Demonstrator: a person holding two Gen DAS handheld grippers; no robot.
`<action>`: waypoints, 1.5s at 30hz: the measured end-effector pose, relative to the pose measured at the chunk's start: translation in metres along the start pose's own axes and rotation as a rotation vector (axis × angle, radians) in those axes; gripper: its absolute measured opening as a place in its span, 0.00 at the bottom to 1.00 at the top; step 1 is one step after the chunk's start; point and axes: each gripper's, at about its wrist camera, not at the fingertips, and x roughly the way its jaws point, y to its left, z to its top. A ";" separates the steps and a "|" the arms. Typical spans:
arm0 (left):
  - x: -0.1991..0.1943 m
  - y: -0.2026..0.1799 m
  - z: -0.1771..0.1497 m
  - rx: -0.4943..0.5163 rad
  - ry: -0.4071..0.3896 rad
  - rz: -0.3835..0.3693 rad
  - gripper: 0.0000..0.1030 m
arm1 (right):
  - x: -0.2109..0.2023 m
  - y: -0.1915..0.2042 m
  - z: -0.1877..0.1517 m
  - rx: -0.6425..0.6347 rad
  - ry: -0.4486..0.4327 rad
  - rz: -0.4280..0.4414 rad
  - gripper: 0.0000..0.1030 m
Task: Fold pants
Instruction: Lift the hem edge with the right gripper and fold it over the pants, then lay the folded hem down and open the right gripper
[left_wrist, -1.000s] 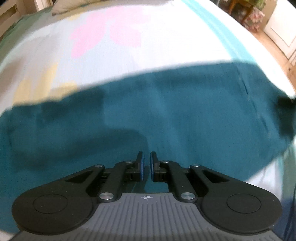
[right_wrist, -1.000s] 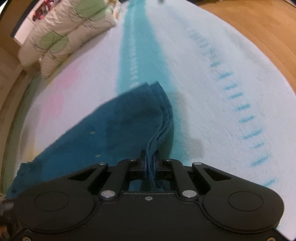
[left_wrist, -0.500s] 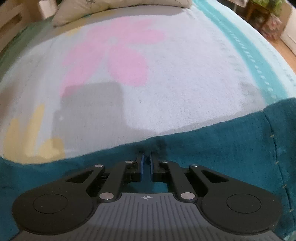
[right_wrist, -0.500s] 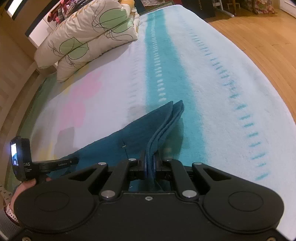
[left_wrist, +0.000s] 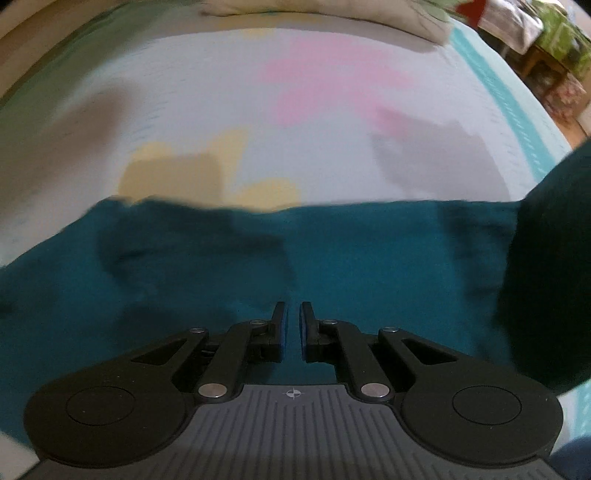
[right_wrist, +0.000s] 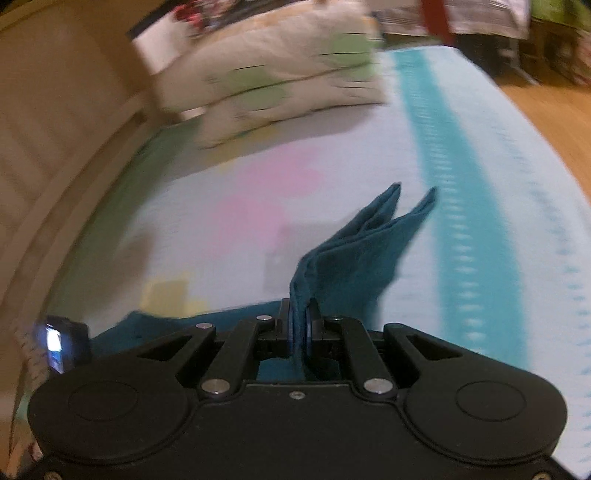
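Observation:
Teal pants (left_wrist: 332, 258) lie flat across a bed with a pale flowered blanket (left_wrist: 258, 92). My left gripper (left_wrist: 291, 325) hovers over the pants with its jaws nearly together and nothing between them. At the right edge of the left wrist view a dark fold of the pants (left_wrist: 546, 277) hangs lifted. My right gripper (right_wrist: 299, 328) is shut on the stacked leg ends of the pants (right_wrist: 354, 258) and holds them raised above the bed; the loose tips stick up forward.
Pillows (right_wrist: 280, 74) lie at the head of the bed. A wooden bed frame (right_wrist: 55, 147) runs along the left. The wood floor (right_wrist: 554, 110) is off the right side. The left gripper's body (right_wrist: 59, 347) shows at lower left in the right wrist view.
My right gripper has lifted the leg ends and swung them left over the bed. My left gripper has pulled back, so more of the pants lies ahead of it.

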 end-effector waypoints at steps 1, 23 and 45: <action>-0.005 0.012 -0.004 -0.010 -0.002 0.013 0.08 | 0.008 0.019 -0.002 -0.013 0.006 0.030 0.13; -0.055 0.111 -0.059 -0.142 -0.050 0.093 0.08 | 0.146 0.138 -0.098 -0.055 0.167 0.221 0.34; 0.001 0.010 -0.066 0.138 -0.041 0.075 0.08 | 0.140 -0.019 -0.077 0.130 0.065 -0.129 0.54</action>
